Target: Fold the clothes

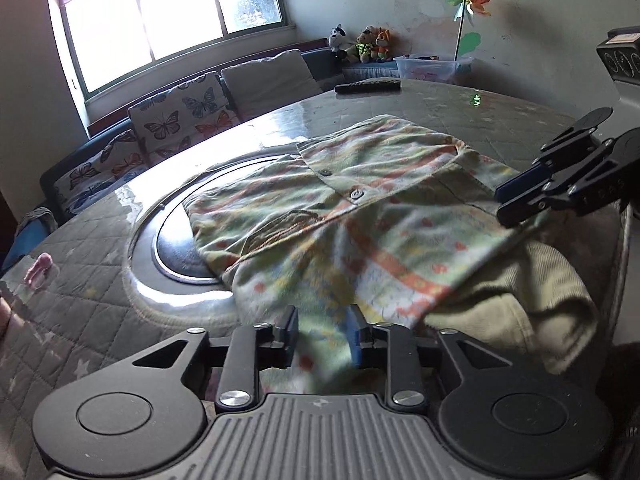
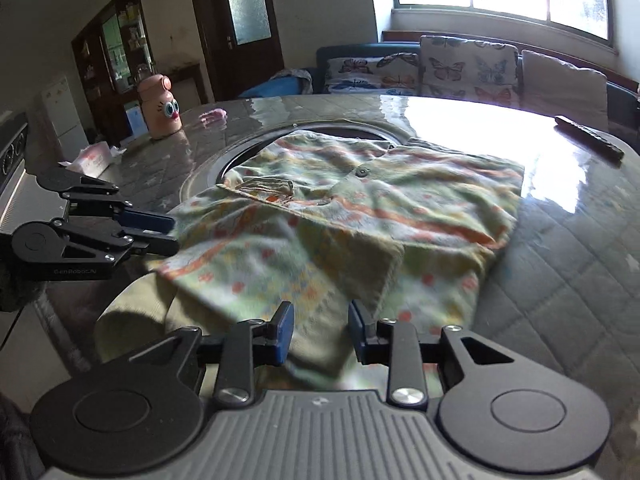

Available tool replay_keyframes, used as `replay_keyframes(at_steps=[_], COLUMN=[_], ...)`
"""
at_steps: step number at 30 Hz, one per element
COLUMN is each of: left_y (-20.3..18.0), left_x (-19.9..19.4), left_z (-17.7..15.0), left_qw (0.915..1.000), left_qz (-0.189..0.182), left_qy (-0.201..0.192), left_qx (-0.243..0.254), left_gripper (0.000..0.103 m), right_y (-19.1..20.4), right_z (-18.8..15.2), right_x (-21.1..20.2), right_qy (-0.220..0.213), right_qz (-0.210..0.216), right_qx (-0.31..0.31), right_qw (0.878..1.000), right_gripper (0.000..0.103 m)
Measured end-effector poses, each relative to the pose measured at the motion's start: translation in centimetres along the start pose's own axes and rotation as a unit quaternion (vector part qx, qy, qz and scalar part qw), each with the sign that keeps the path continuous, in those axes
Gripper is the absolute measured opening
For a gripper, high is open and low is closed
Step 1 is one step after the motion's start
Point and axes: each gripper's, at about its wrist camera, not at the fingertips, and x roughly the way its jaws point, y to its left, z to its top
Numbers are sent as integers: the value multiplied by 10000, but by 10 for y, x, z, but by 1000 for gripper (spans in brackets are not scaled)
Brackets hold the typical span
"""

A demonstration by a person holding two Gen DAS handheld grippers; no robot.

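Shirt point(image 1: 360, 200) collar toward window

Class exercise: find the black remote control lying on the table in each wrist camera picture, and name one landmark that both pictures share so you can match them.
Left wrist view: the remote control lies at the table's far edge, upper centre, beyond the patterned shirt.
Right wrist view: the remote control lies at the right edge, right of the shirt.
Shared landmark: the butterfly-print cushions under the window.
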Motion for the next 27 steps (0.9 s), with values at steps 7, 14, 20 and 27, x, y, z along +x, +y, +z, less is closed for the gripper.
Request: replay_keyframes(at_steps=[7,14,20,27], left_y=[-17,-52,-69,-54], left_x=[-24,-25,-14,-7], left_z=[-17,-16,-6,15], left_qw=[9978,9894,9822,9870], left_qz=[144,-102,-392,-702], left_qy=[-36,-428,-786,-967], left_qx=[647,1385,1659,1073], left_gripper=[37,52,47,12], right_y=[3,8,13,23], right_z=[-12,-10,-15,-21], right_x=[-21,-34,-41,-46], right_qy=[65,-47,11,76], right_qz=[-194,-282,-322,-345], right_qx=[-109,-290,-463,-987], right_qw=[9997,9992,9984,9945], right_gripper=[36,36,42,55])
